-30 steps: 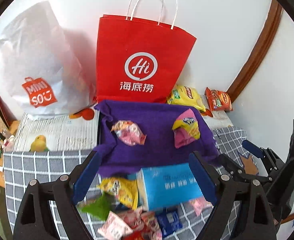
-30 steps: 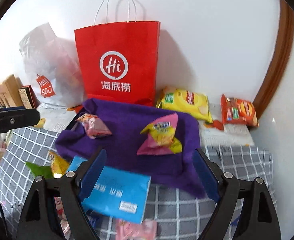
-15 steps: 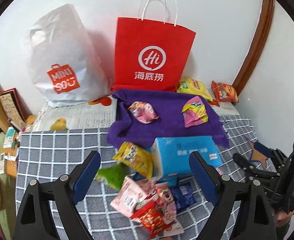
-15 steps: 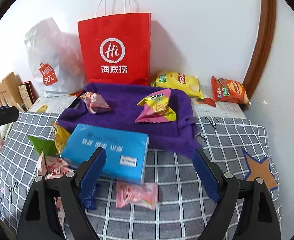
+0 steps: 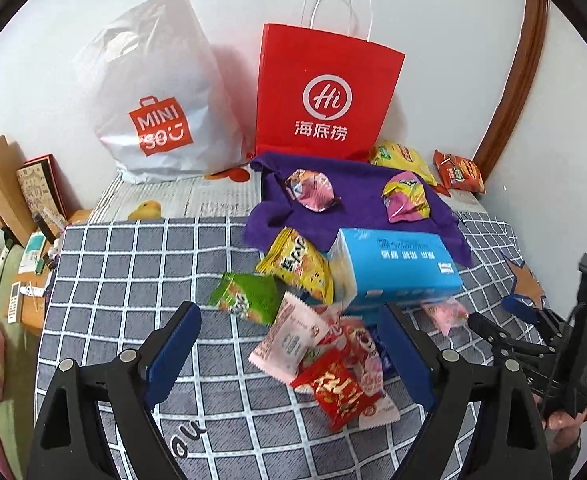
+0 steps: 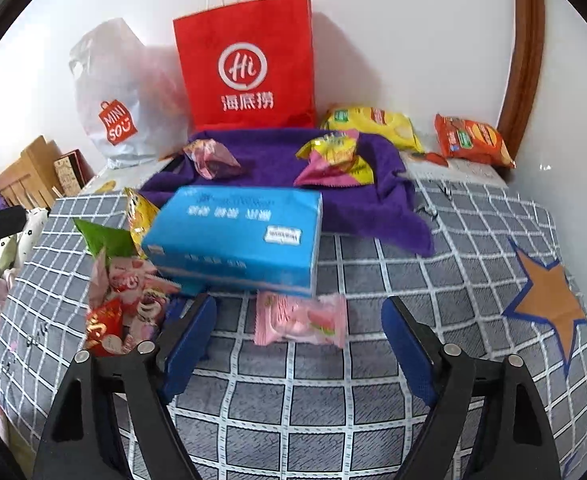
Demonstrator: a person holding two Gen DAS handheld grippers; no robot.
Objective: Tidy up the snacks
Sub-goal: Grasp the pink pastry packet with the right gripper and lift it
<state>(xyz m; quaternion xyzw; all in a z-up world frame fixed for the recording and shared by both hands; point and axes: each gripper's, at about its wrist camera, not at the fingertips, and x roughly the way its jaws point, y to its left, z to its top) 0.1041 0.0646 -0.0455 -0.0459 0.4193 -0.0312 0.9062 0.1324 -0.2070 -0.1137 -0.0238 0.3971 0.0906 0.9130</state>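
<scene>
A heap of snack packets lies on the grey checked cloth: a red packet point(image 5: 339, 394), a pink one point(image 5: 289, 338), a green one point(image 5: 245, 296) and a yellow one point(image 5: 297, 266), beside a blue tissue box point(image 5: 393, 266). Two more packets point(image 5: 311, 190) point(image 5: 405, 200) lie on a purple towel point(image 5: 357, 208). My left gripper point(image 5: 289, 354) is open and empty, above the heap. My right gripper point(image 6: 299, 344) is open and empty, just in front of a pink packet point(image 6: 299, 320) and the blue box point(image 6: 237, 232). It also shows at the right of the left wrist view point(image 5: 489, 318).
A red paper bag point(image 5: 325, 92) and a white plastic bag point(image 5: 161, 108) stand against the back wall. A yellow chip bag point(image 6: 373, 124) and an orange packet point(image 6: 473, 140) lie at the back right. Books and wooden items point(image 5: 9, 188) sit left of the table.
Both grippers have pulled back and up from the towel, so more of the checked cloth and the snack heap shows. Both stay open and empty.
</scene>
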